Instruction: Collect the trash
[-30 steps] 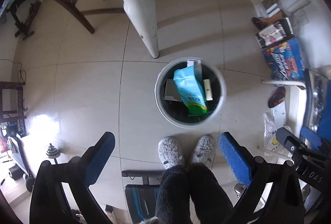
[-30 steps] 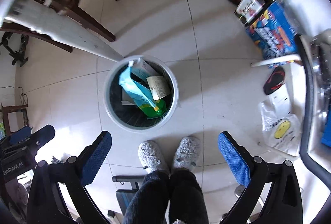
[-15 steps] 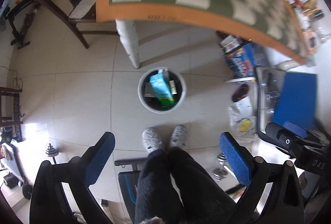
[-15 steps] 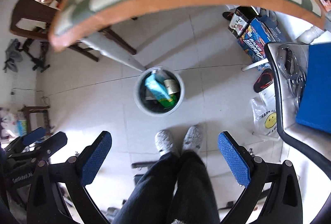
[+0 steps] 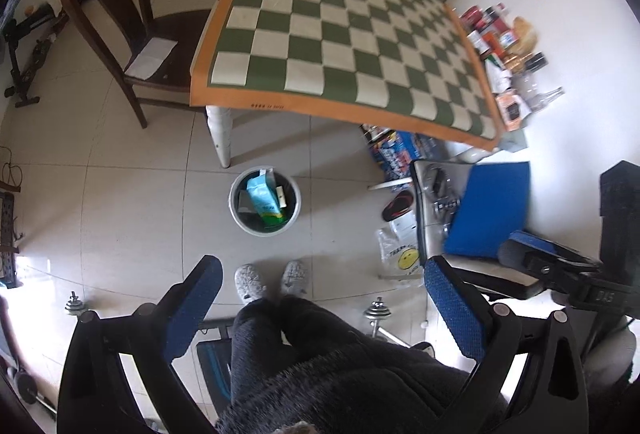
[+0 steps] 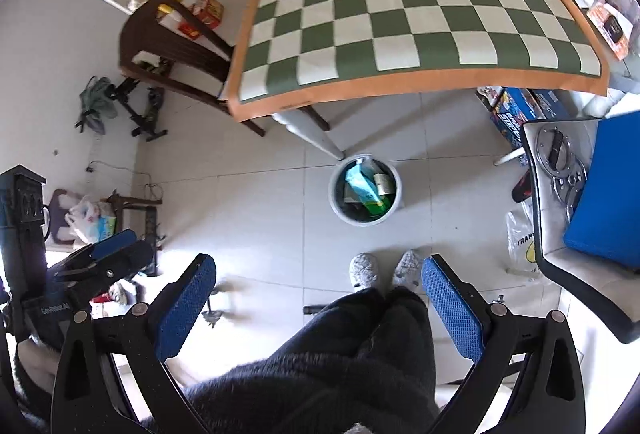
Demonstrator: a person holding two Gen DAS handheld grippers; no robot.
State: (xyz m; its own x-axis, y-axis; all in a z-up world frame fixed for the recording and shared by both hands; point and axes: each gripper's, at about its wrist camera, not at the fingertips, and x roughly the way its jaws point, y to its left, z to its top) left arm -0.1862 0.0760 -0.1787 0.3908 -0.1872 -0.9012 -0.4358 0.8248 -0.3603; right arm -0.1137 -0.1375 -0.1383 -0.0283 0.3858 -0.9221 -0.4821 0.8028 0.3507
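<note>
A round white trash bin [image 5: 239, 214] stands on the tiled floor by the table leg, holding a light blue and green packet [image 5: 262, 198] and other scraps. It also shows in the right wrist view [image 6: 335, 207], with the packet [image 6: 362, 187] inside. My left gripper [image 5: 322, 298] is open and empty, high above the floor. My right gripper [image 6: 318, 294] is open and empty at the same height. The right gripper's body shows at the right of the left wrist view [image 5: 560, 266]; the left one shows at the left of the right wrist view [image 6: 96, 266].
A table with a green and white checked cloth [image 5: 344, 33] stands beyond the bin, with jars and packets [image 5: 504, 45] along its right edge. A dark wooden chair [image 5: 120, 25] is left of it. A chair with a blue cushion [image 5: 488, 209] stands right. Dumbbells lie near my slippered feet [image 5: 272, 280].
Both grippers have risen well above the bin and tilted up. The bin looks smaller and the whole table top has come into view.
</note>
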